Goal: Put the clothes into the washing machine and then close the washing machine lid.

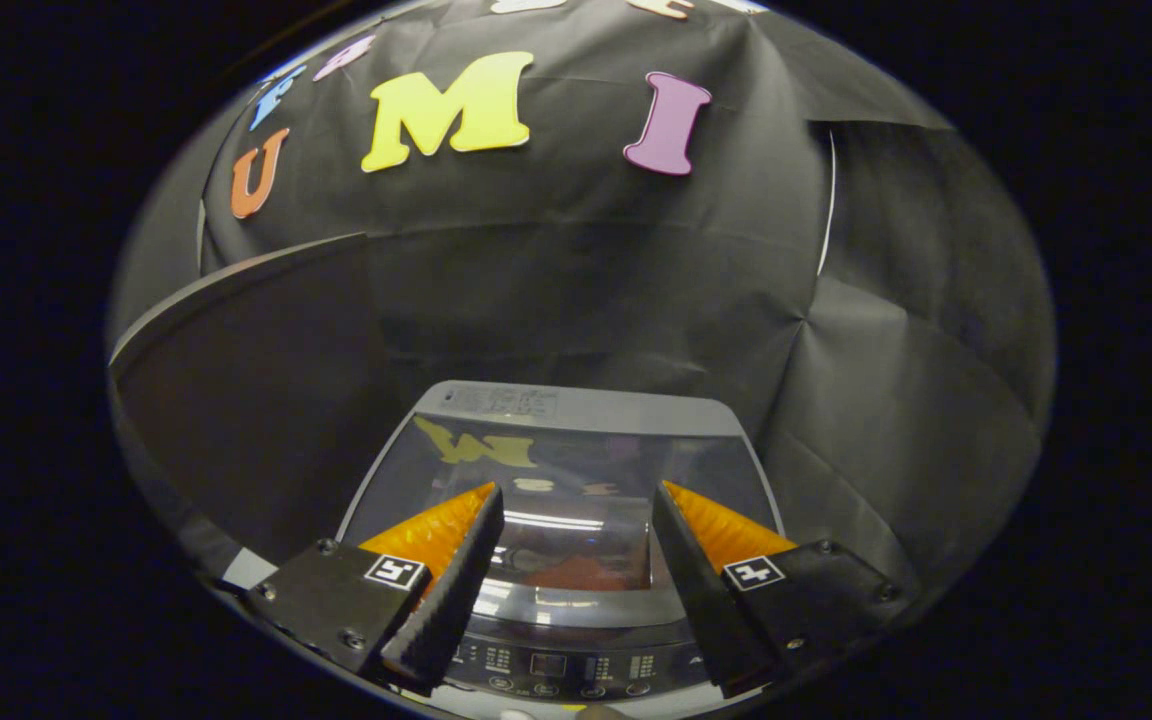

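Observation:
The washing machine (576,405) stands below me, a grey top-loader with its glass lid (576,480) lying flat and shut. Through the glass, between my fingers, a dim reddish shape of clothes (581,572) shows inside the drum. My gripper (576,495) hovers above the lid, open, with nothing between its fingers. The control panel (556,668) with its buttons and small display lies on the near side, under the fingers' bases.
Black cloth walls close in behind the machine and to its right. A curved grey rail or ledge (236,275) runs along the left at the cloth's foot.

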{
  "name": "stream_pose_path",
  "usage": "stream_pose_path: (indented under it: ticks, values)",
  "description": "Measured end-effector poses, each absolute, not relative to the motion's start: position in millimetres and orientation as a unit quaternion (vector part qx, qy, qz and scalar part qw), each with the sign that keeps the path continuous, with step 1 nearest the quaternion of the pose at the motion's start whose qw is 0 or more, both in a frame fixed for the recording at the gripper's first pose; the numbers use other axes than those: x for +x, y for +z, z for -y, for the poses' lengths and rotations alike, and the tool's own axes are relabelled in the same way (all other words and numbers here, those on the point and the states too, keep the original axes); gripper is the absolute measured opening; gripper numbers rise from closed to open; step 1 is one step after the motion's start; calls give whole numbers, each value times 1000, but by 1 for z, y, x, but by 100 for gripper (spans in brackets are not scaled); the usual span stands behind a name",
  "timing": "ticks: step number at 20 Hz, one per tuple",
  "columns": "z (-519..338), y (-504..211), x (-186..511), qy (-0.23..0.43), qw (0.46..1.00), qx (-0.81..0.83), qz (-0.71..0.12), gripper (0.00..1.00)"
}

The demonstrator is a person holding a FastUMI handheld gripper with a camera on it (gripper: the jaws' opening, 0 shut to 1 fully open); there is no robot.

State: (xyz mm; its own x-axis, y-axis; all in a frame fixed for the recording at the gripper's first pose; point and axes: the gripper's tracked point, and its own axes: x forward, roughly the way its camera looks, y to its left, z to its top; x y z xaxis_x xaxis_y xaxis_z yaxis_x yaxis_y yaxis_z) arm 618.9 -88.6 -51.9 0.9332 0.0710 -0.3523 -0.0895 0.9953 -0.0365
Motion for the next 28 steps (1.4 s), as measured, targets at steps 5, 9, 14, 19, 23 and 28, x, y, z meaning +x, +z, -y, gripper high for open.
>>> stream_pose_path:
  ticks: [5, 9, 14, 19, 23, 28]
  values:
    - [83, -69, 602, 47, 979, -37, -195, 94]
    - [85, -83, 568, 44, 977, -33, -206, 94]
    - [84, -84, 497, 31, 978, -20, -206, 94]
    - [68, -72, 383, -2, 985, -14, -174, 94]
    - [34, -68, 288, -16, 988, -11, -153, 94]
    - [-15, -44, 198, -4, 993, 11, -118, 94]
